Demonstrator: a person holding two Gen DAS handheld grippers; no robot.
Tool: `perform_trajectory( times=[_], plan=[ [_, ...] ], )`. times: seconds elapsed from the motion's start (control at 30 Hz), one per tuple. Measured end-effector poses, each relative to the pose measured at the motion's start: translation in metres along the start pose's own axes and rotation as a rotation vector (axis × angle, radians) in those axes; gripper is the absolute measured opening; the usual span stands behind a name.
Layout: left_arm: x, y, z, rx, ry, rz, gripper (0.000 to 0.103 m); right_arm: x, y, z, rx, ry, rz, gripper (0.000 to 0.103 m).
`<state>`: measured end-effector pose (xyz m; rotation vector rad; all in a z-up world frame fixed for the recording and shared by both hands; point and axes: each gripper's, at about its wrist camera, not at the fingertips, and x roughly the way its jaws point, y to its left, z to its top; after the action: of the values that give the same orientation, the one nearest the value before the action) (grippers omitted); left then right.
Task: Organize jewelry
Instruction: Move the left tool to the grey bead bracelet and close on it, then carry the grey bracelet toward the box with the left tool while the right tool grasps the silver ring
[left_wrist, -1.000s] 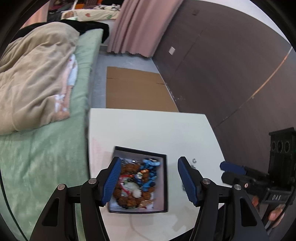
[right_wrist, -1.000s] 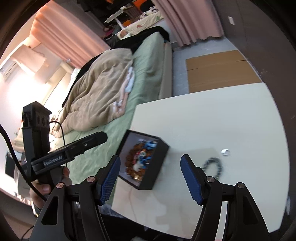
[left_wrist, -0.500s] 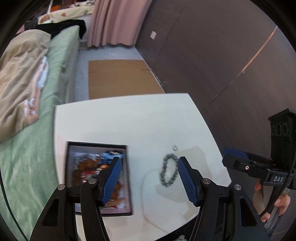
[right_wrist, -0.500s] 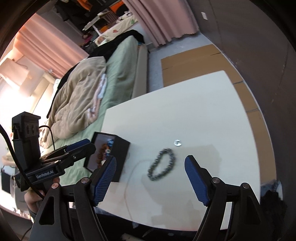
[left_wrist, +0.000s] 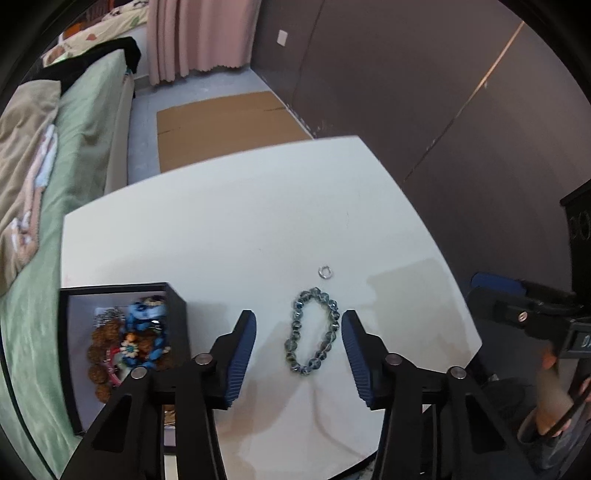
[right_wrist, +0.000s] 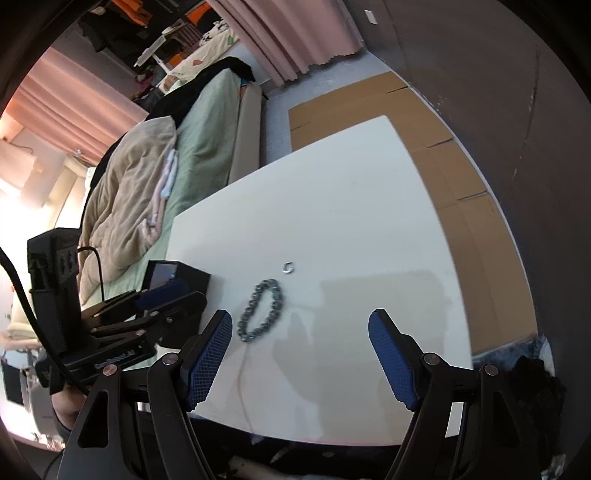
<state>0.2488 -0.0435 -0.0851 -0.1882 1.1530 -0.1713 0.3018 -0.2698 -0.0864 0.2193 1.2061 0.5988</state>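
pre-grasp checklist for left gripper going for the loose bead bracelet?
1. Left gripper open, holding nothing: ok.
2. Bead bracelet lies flat on the table, framed between the left fingers: ok.
3. Small ring lies apart from the bracelet, beyond it: ok.
4. Black box open, with jewelry already inside; room for more: cannot tell.
5. Right gripper open, off to the bracelet's right side, not over it: ok.
6. Height of the left fingertips above the table: cannot tell.
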Motion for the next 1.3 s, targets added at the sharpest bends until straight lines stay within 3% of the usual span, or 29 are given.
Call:
perform_trajectory(
  times=[0.17,0.23,0.6,0.7,0.97,1.07,1.13,1.3],
  plan=[
    [0.020,-0.012,-0.002,0.036,0.039,0.031,0.040,0.000,-0.022,0.000,0.046,0.004,-0.002,0.077],
    [0.029,-0.014,-0.001,0.039,0.058,0.042,0.033,-0.002,-0.026,0.001,0.057,0.001,-0.003,0.077],
    [0.069,-0.013,-0.001,0.045,0.150,0.106,0.017,0.003,-0.035,0.005,0.056,0.006,0.013,0.077],
    [0.069,-0.013,-0.001,0.058,0.141,0.086,0.008,0.009,-0.035,0.007,0.053,0.012,0.013,0.077],
    [0.041,-0.003,0.005,0.035,0.066,0.022,0.008,0.034,-0.017,0.016,0.019,0.022,0.004,0.076],
    [0.023,0.002,0.009,0.017,0.018,-0.011,0.008,0.042,-0.008,0.020,0.006,0.022,0.012,0.062],
    [0.011,0.005,0.010,0.007,-0.009,-0.026,0.008,0.051,-0.004,0.022,-0.003,0.038,0.010,0.047],
    [-0.011,0.015,0.013,-0.018,-0.062,-0.052,0.008,0.071,0.007,0.028,-0.023,0.068,-0.007,0.034]
  ],
)
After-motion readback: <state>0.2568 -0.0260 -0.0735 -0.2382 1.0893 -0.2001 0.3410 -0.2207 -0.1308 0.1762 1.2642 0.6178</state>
